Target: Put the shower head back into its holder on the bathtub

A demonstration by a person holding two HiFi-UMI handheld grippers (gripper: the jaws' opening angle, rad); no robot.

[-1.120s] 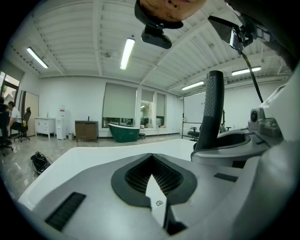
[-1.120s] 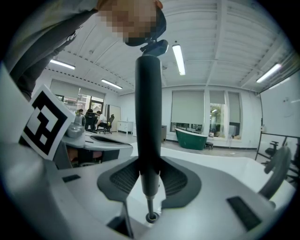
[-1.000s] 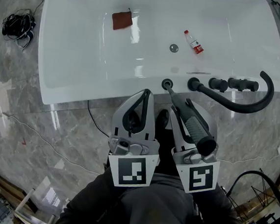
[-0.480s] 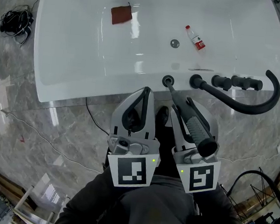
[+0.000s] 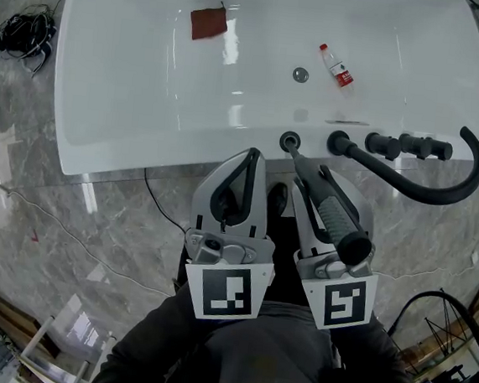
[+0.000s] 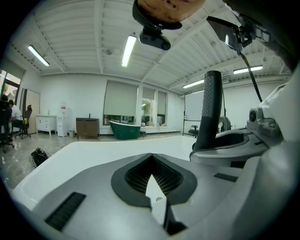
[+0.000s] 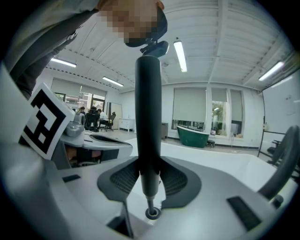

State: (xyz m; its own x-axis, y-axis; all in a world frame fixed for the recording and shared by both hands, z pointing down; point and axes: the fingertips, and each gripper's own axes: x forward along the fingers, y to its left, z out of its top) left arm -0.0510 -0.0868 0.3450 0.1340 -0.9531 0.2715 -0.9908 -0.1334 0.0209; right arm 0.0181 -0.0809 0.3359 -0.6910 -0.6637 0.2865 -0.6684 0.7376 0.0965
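A black shower head [image 5: 332, 212] lies along my right gripper [image 5: 310, 173], which is shut on its handle. Its narrow tip points at the round holder [image 5: 289, 141] on the white bathtub's near rim [image 5: 184, 152] and reaches its ring. In the right gripper view the shower head [image 7: 149, 112] stands upright between the jaws, its thin end over the holder [image 7: 152, 214]. My left gripper [image 5: 248, 157] hangs beside it to the left, shut and empty, just short of the rim. The left gripper view shows the shower head handle [image 6: 211, 110] to the right.
A black curved spout [image 5: 425, 192] and knobs [image 5: 406, 146] sit on the rim right of the holder. Inside the tub lie a small bottle [image 5: 334, 67], a red-brown cloth [image 5: 208, 23] and the drain [image 5: 300, 74]. Coiled cables [image 5: 22, 32] lie on the marble floor.
Both grippers and the shower head keep nearly the same pose. The head view has shifted slightly, so the tub and spout sit a little further right.
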